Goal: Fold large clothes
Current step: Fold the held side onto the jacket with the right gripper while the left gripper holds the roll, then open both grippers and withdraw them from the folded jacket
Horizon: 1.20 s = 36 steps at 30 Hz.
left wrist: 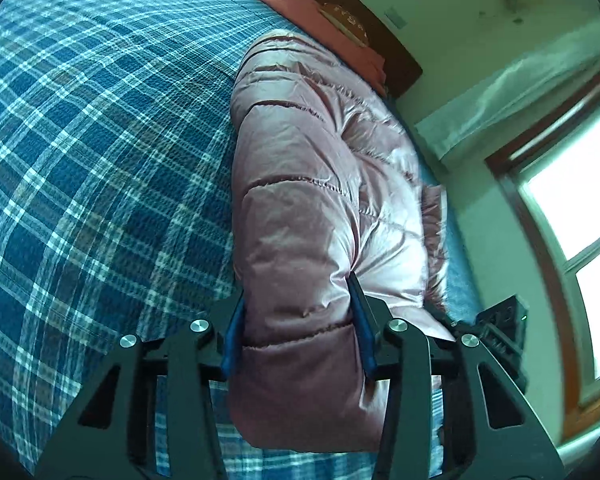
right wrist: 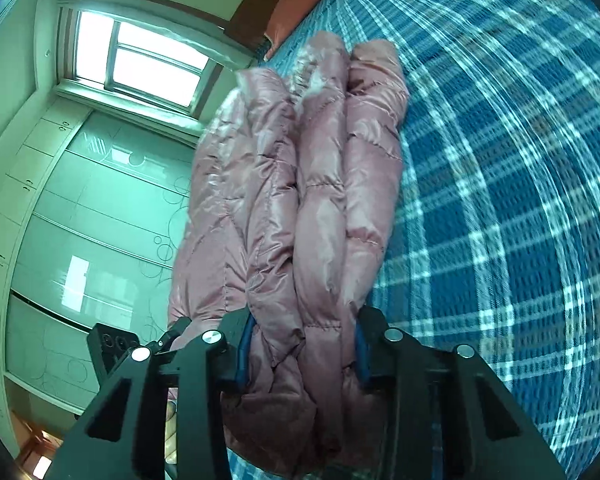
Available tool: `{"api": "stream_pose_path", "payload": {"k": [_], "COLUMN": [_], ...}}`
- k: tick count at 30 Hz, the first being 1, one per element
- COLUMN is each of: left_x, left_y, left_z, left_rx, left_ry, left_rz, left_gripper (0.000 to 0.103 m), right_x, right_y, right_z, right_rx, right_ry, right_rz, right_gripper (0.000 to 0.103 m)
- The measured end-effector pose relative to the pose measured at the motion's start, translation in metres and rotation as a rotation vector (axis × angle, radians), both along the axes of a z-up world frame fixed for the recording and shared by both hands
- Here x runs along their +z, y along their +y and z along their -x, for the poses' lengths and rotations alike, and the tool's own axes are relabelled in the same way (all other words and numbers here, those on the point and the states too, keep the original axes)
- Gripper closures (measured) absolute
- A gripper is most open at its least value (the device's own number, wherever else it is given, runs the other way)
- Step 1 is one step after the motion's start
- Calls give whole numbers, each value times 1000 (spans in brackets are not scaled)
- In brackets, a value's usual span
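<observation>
A shiny pink quilted puffer jacket (left wrist: pixel 312 184) lies folded in thick layers on a blue plaid bed cover (left wrist: pixel 92 152). My left gripper (left wrist: pixel 298 316) is shut on a thick fold of the jacket, its blue-padded fingers (left wrist: pixel 362 320) pressing each side. In the right wrist view the jacket (right wrist: pixel 300 184) shows as several bunched layers lifted off the plaid bed cover (right wrist: pixel 500 184). My right gripper (right wrist: pixel 304 344) is shut on those layers near their end. Part of the other gripper (right wrist: pixel 112 346) shows at the lower left of that view.
A red pillow (left wrist: pixel 320 16) and a dark wooden headboard (left wrist: pixel 396 52) are at the far end of the bed. A window (left wrist: pixel 572 232) is to the side; it also shows in the right wrist view (right wrist: pixel 148 64), above a pale wardrobe (right wrist: pixel 88 232).
</observation>
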State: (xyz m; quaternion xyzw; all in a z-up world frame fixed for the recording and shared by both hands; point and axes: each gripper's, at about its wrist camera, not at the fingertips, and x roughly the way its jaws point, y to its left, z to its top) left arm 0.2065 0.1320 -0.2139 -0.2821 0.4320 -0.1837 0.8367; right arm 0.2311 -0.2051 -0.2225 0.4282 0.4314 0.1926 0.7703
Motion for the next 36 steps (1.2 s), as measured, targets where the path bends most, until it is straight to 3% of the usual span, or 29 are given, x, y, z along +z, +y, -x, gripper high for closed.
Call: {"api": "stream_pose_path", "payload": {"k": [4,9,11,15,20,25,36], "left_x": [1,7,12,11,15,31,66], "left_y": [1,10,12,3,6,1,-15], "left_z": [1,14,27,40,46,63,103], "left_rx": [7,32,30,4,34,46,99], "left_ry": [2,20,0,-30,-19,-52,-134], "left_rz": [-12,23,21,-102,-103,-228,-474], "left_gripper": [50,38,35,36,37,35,20], "right_x": [-13,-5,-2,-9,-3,-1,51], "right_y": [-9,-9,-5,-2,-3,-11,22], "right_z": [12,32,42,60,77,114,173], "right_rx": [-10,-23,-23,-28,-48,-67,-115], "right_ry": [-6,-7,-13,4,3,3,-29], "right_rz": [-21,-7,-7,11,19,68,393], "right_gripper": [63,44,43,45,44,43,40]}}
